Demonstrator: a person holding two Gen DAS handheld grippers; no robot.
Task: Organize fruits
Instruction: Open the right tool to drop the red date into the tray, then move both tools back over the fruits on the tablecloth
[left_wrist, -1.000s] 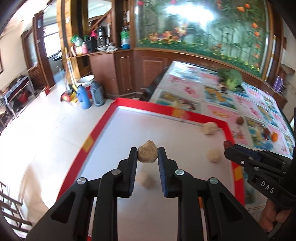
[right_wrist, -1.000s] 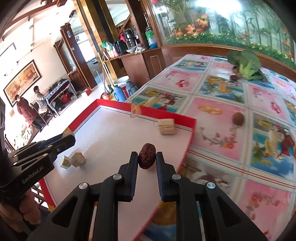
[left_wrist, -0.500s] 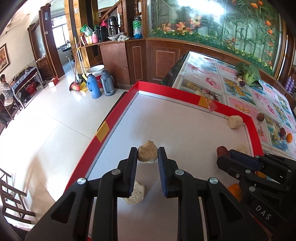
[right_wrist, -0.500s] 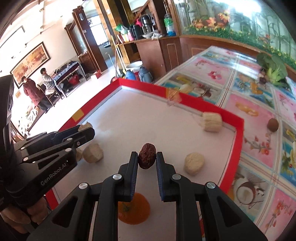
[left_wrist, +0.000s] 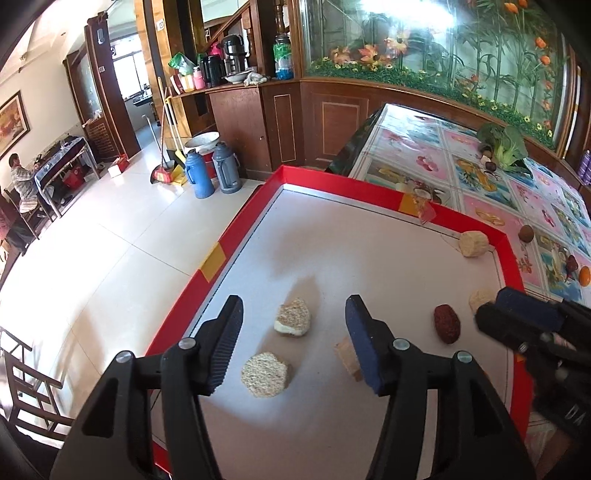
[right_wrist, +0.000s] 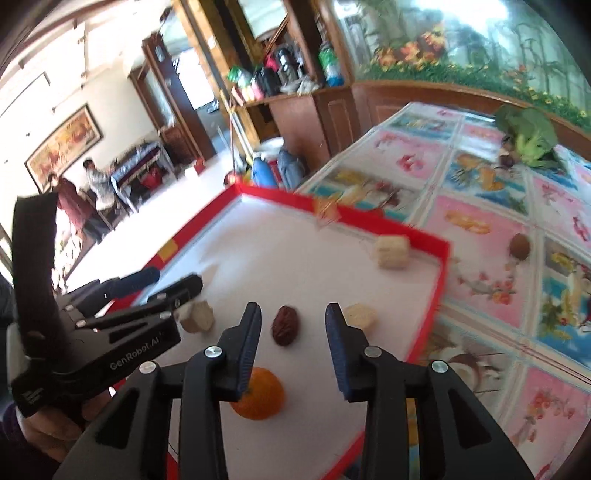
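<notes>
Fruits (right_wrist: 285, 325): wrinkled, dark red-brown, oval

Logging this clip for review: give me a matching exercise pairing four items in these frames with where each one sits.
Items:
1. dark red date
2. orange
3. leafy greens
4. blue thermos

Places:
A. on the floor
B. on the patterned tablecloth, outside the tray
C. on the tray, ahead of the right gripper, between its open jaws
D. on the tray, partly under one right jaw

Pairs: 1-C, 2-D, 3-B, 4-A
</notes>
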